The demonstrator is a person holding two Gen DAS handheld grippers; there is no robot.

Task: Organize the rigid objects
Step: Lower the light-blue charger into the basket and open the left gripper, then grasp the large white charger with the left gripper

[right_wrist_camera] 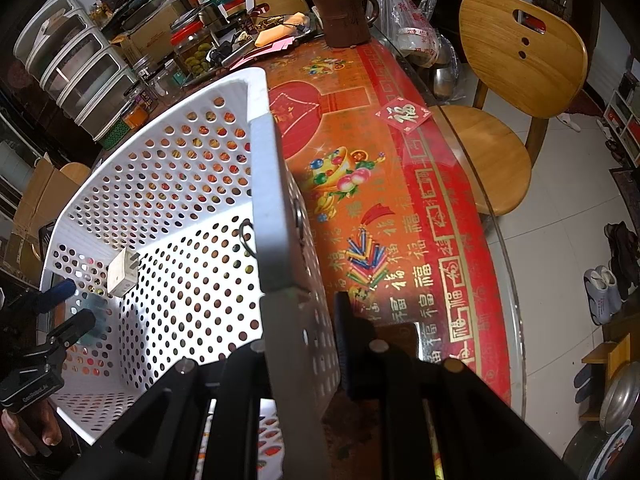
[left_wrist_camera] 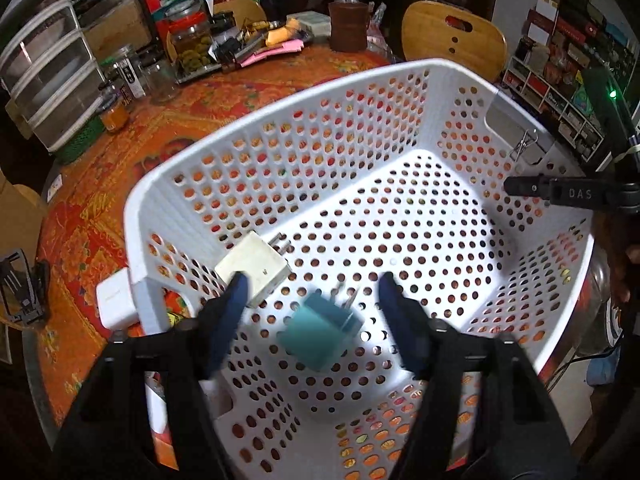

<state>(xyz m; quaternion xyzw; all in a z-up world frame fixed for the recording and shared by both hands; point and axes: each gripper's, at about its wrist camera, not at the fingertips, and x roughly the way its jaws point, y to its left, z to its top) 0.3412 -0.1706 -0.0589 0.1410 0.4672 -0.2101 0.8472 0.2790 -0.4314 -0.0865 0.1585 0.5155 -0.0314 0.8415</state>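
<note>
While the teal plug adapter [left_wrist_camera: 320,330] shows blurred between the spread fingers of the left gripper [left_wrist_camera: 314,300], touched by neither, it sits over the perforated floor of the white basket [left_wrist_camera: 280,96], near the basket's left wall; whether it rests on the floor I cannot tell. Just beside it, closer to that wall, a white plug adapter [left_wrist_camera: 253,267] lies with its prongs up. Another white charger [left_wrist_camera: 114,303] lies outside on the table, against the basket's corner. At the opposite wall, the right gripper [right_wrist_camera: 304,344] is clenched on the basket's rim. Orange-red patterned cloth [right_wrist_camera: 360,184] covers the table.
</note>
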